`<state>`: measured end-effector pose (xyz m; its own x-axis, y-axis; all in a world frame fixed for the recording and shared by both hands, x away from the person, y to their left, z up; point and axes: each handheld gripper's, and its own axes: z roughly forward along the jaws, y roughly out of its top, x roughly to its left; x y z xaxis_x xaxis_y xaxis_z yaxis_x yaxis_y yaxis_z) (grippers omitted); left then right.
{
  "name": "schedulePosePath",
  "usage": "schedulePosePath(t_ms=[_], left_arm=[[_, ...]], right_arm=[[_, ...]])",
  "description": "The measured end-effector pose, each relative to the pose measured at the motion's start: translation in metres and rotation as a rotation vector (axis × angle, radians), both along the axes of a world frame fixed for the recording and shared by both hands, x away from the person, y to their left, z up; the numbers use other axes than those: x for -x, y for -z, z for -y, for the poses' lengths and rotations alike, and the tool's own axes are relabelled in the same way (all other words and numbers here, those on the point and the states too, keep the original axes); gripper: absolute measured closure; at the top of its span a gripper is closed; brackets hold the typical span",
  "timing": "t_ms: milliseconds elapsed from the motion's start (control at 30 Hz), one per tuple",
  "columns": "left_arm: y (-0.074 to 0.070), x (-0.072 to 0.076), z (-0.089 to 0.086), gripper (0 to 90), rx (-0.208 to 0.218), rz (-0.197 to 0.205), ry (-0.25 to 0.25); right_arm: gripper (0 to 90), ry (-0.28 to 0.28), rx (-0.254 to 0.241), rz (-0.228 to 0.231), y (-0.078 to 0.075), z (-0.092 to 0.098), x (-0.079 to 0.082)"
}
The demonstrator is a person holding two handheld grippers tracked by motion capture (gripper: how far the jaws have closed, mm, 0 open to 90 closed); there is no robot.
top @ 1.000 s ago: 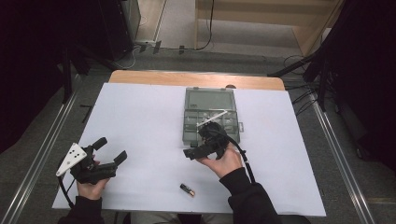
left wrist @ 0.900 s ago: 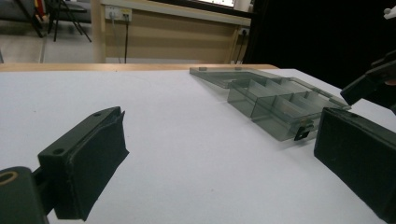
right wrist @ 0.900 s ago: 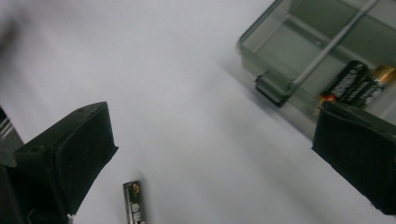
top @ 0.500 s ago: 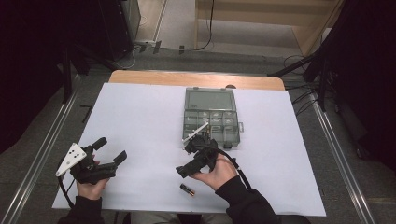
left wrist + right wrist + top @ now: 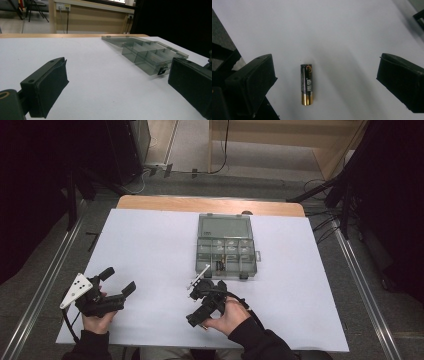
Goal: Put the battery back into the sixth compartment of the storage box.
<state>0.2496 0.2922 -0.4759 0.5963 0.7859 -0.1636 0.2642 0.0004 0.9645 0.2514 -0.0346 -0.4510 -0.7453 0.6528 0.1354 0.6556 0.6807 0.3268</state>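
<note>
The right tongs are gaping wide just above a battery that is lying flat on the white surface, between the two jaws and touching neither. The left tongs are resting wide open and empty near the surface's front left, well apart from the compartment box.

Organizer box sits centre frame in the high view, on the table. Right gripper lower centre, just below the box; battery lies on the table between its spread fingers. Left gripper lower left, well apart from both.
</note>
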Motion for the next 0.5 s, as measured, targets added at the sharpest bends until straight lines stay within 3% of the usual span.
schedulePosePath(t_ms=[500], left_arm=[[0.0,0.0,0.0,2.3,0.001,0.001,0.002]], right_arm=[[5.2,-0.085,0.1,0.001,0.013,-0.014,0.013]])
